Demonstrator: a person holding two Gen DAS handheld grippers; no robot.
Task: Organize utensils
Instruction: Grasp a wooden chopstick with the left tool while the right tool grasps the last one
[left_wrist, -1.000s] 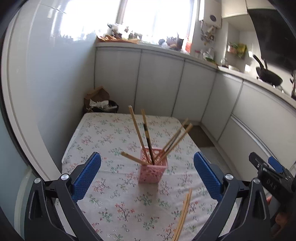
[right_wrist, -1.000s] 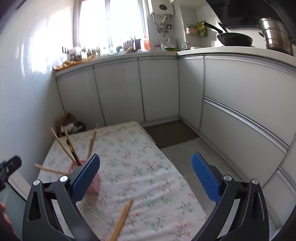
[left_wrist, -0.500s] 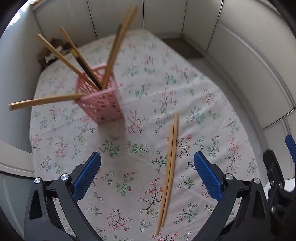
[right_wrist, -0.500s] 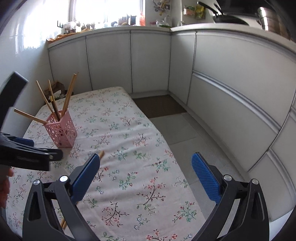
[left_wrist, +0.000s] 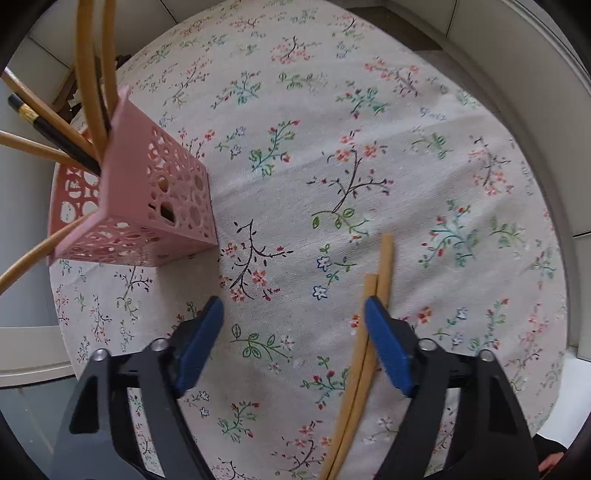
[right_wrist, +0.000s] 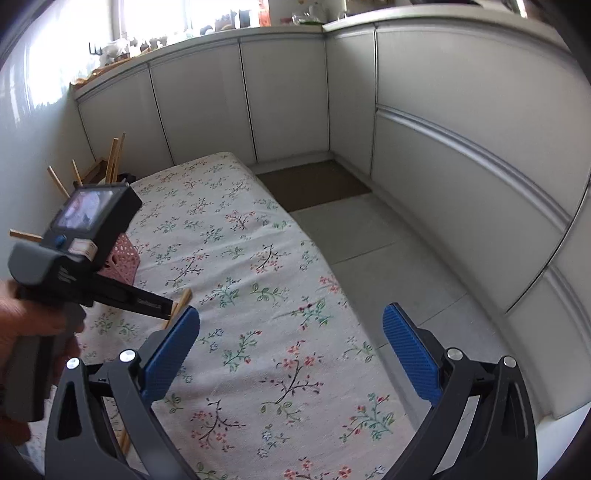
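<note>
Wooden chopsticks (left_wrist: 360, 373), a loose pair, lie on the floral tablecloth (left_wrist: 424, 166); the left gripper (left_wrist: 293, 332) hangs over them with fingers wide, its right pad (left_wrist: 388, 350) above the pair; the pink basket (left_wrist: 147, 206) holds more chopsticks; the right gripper (right_wrist: 291, 354) is wide, holding nothing.

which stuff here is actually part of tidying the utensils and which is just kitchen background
Part of the job:
- loose chopstick pair lying on the tablecloth
- pink holder with chopsticks already in it
- left gripper, open, over the pair
- right gripper, open

Just lying about:
- floral tablecloth
- white cabinets
- brown floor mat
</note>
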